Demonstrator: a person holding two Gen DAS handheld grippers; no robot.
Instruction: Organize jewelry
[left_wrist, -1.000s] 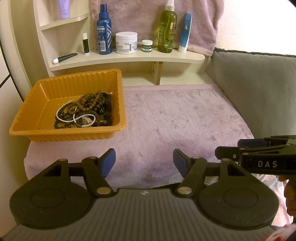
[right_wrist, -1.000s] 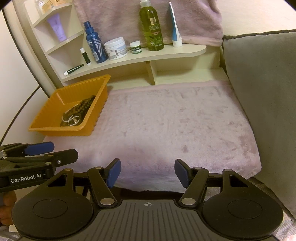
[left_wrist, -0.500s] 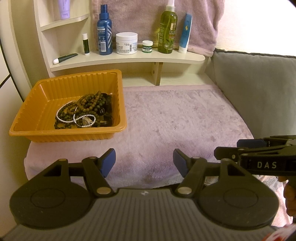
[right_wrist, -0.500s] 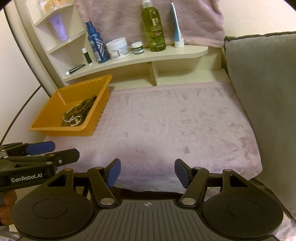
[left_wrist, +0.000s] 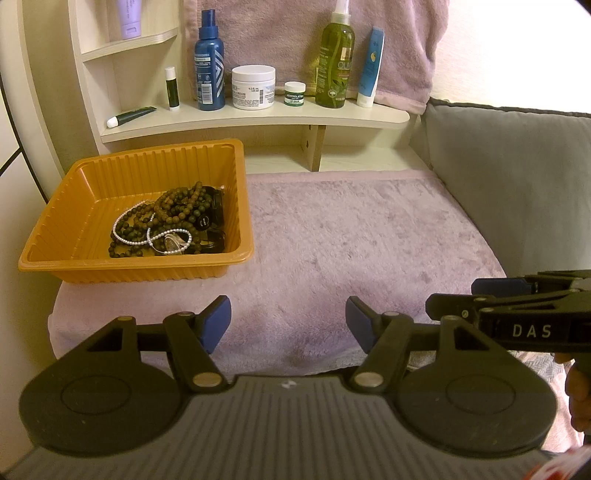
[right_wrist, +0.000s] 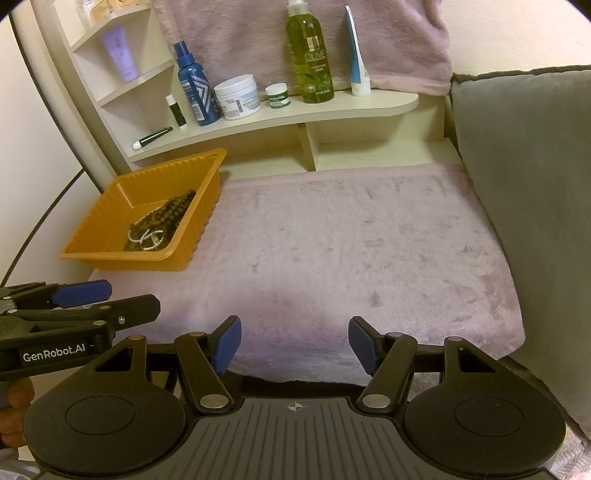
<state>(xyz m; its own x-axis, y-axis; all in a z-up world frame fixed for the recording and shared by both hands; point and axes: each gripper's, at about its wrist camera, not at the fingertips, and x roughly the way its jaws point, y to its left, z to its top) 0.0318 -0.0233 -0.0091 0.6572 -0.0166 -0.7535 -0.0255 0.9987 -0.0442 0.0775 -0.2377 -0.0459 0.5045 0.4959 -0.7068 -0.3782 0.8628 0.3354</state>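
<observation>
In tray (left_wrist: 236, 206): jewelry (left_wrist: 173, 225) plain from left only | both grippers' fingers (left_wrist: 218, 321) apart, empty

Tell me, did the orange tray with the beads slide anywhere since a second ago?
No. The orange tray sits in the same spot under the shelf, at the left edge of the pink towel. Neither open claw touches it.

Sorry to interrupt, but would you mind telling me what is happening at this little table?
A person holds a two-finger gripper in each hand above a pinkish plush cloth. The left gripper and the right gripper both have their jaws open and hold nothing. The jewelry, dark wooden bead strands and a white pearl string, lies tangled in the ribbed orange plastic tray at the left, untouched. Sorting has not begun.
</observation>
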